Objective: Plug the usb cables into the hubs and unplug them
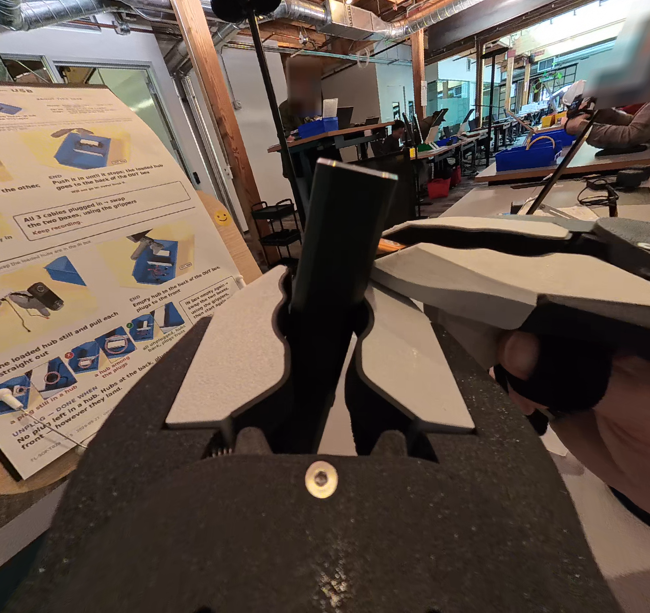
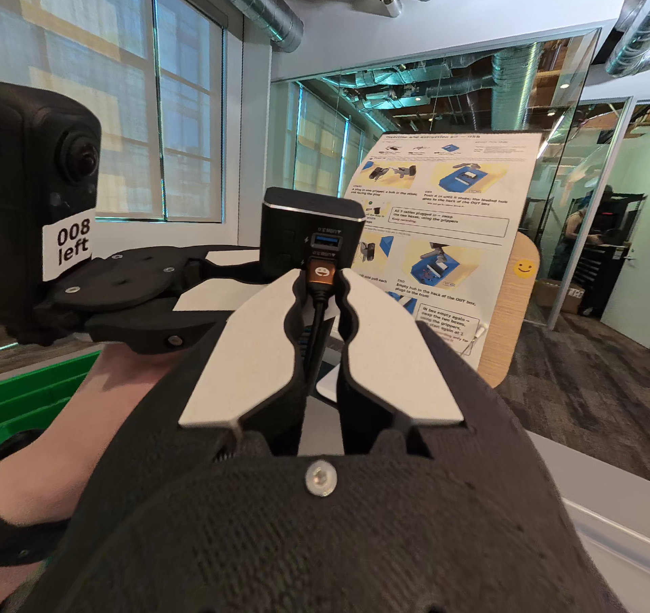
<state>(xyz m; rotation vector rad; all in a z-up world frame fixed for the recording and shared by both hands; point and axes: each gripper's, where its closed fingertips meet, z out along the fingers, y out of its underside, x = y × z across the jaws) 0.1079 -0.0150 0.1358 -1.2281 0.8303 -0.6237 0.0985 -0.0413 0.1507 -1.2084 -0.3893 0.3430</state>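
Note:
My left gripper [image 1: 325,279] is shut on a black hub [image 1: 337,237], which stands up out of its fingers in the left wrist view. My right gripper [image 2: 322,274] is shut on an orange USB plug [image 2: 322,273] with a black cable [image 2: 314,321] trailing back between the fingers. The plug's body sits against the hub [image 2: 309,223], just below a free blue port [image 2: 327,240]; its metal tip is hidden. The left gripper [image 2: 256,272] reaches in from the left there. The right gripper [image 1: 381,247] reaches in from the right in the left wrist view.
An instruction poster [image 2: 439,226] leans on a wooden board [image 2: 517,300] behind the hub; it also shows in the left wrist view [image 1: 98,244]. A green bin [image 2: 35,392] is low on the left. A white table [image 2: 598,508] lies below. People work at far desks with blue bins [image 1: 524,156].

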